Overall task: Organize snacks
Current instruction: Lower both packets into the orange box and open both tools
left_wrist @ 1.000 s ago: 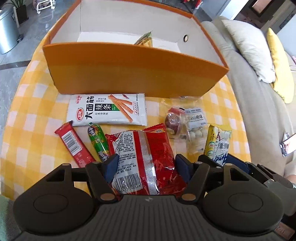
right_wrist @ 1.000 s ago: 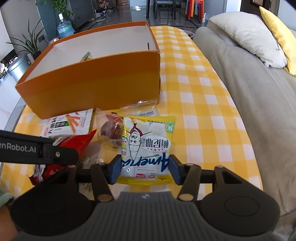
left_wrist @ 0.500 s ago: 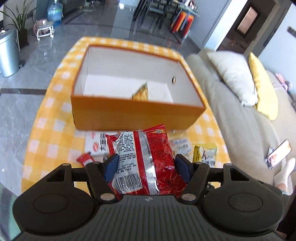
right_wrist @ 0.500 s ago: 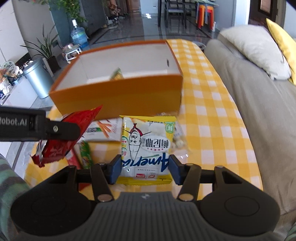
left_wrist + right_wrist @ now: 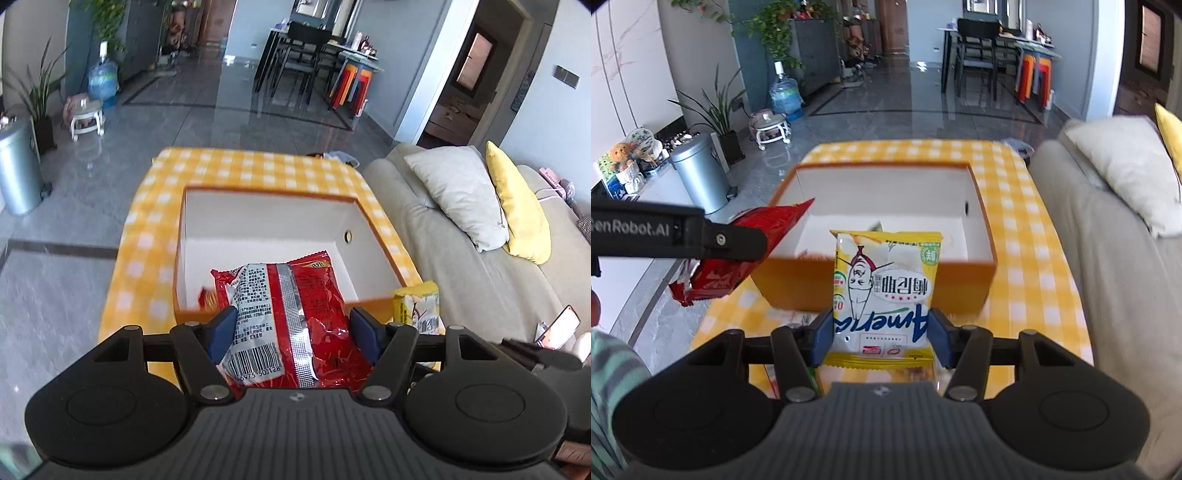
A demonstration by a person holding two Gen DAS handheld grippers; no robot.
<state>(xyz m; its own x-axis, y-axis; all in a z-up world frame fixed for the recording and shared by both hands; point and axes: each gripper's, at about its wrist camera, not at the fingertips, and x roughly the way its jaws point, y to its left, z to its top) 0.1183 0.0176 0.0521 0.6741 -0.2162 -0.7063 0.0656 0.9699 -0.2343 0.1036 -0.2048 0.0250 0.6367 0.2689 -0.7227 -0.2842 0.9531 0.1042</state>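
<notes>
While the left gripper [image 5: 293, 332] pinches a crinkly red packet [image 5: 291, 314], the right gripper [image 5: 881, 338] clamps a glossy yellow pouch [image 5: 884, 291] (both rectangular).

One orange box [image 5: 964, 284], two held snack packets [image 5: 291, 317].

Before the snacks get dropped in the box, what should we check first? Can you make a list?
1. Left tool gripping the red snack packet: ok.
2. Right tool gripping the yellow-and-white snack packet: ok.
3. Orange box open, with white floor space free: ok.
4. Red packet over the box opening: cannot tell; the right wrist view shows it at the box's left near corner.
5. Yellow-and-white packet over the opening: cannot tell; it hangs near the front wall.
6. The two tools apart from each other: ok.
</notes>
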